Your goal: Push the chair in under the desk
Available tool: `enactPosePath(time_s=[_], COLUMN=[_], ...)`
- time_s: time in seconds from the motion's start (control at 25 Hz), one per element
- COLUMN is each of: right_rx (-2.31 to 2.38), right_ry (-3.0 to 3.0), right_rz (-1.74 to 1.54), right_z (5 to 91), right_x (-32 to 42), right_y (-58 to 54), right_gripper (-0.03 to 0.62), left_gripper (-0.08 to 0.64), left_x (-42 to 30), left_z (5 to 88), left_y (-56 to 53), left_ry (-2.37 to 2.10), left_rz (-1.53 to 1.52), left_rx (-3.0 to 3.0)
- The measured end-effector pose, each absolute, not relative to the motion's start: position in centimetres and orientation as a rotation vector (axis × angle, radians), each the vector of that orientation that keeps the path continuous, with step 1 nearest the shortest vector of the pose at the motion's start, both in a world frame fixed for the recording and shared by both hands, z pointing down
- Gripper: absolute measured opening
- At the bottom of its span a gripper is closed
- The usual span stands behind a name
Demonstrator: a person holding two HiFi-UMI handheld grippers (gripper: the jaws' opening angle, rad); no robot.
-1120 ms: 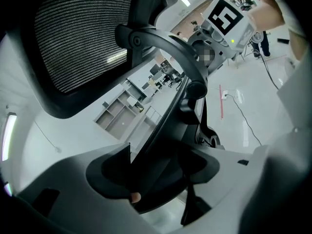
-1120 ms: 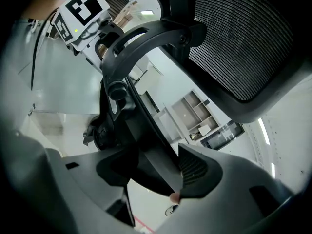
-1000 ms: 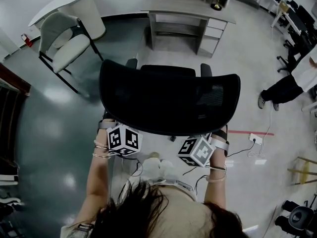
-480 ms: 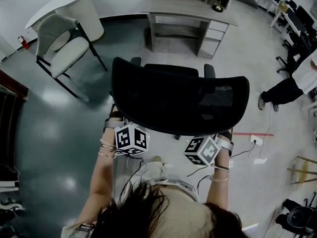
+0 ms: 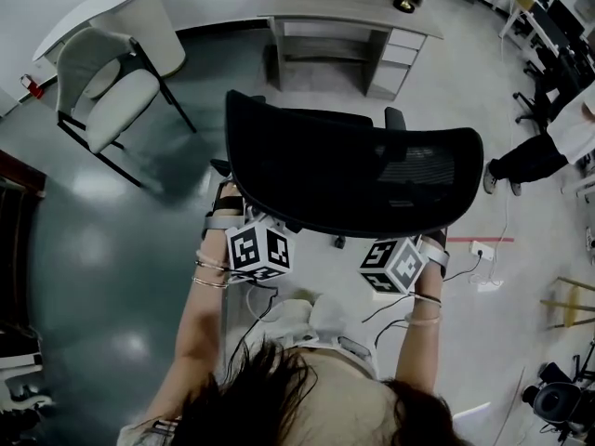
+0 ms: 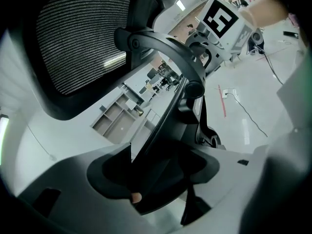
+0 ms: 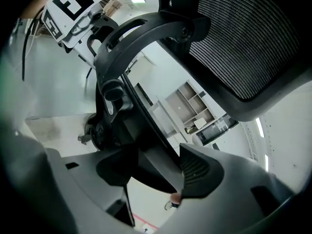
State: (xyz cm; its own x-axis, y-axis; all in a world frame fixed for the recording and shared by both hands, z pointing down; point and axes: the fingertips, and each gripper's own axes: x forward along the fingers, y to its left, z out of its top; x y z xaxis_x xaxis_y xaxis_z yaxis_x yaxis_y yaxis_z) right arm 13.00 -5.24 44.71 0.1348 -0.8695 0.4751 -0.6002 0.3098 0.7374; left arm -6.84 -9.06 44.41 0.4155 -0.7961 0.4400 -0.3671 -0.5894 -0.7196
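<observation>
A glossy grey floor fills the head view, with the desk [image 5: 353, 12] at the far edge. The black mesh chair [image 5: 353, 170] stands on the near side of the desk, well apart from it, with bare floor between. Its seat faces the desk, and the long axis of its backrest runs left to right, roughly parallel to the desk front. A white armchair [image 5: 102, 91] sits to the left of the desk, and a person [image 5: 544, 151] stands to the right of it. The left gripper [image 5: 253, 240] and right gripper [image 5: 402, 260] sit at the near lower edge of the backrest, on the side away from the desk.

In the left gripper view, the 2 jaws are narrowed onto a black rim of the chair frame, with mesh above and the desk beyond.

In the right gripper view, the jaws likewise clamp the black frame, and the desk's shelves show past it.
</observation>
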Motion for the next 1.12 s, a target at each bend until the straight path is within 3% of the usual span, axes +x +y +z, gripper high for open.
enactPosePath(time_s=[1.12], right_rx=[1.351], right_ry=[-1.550], right_rz=[-0.335], right_z=[45.0], right_x=[13.8], right_y=[-13.8], right_gripper=[0.259], left_gripper=[0.291], left_x=[-6.1], left_z=[44.6], left_y=[-17.7], left_ry=[0.995], left_rz=[-1.066], left_rx=[-2.139])
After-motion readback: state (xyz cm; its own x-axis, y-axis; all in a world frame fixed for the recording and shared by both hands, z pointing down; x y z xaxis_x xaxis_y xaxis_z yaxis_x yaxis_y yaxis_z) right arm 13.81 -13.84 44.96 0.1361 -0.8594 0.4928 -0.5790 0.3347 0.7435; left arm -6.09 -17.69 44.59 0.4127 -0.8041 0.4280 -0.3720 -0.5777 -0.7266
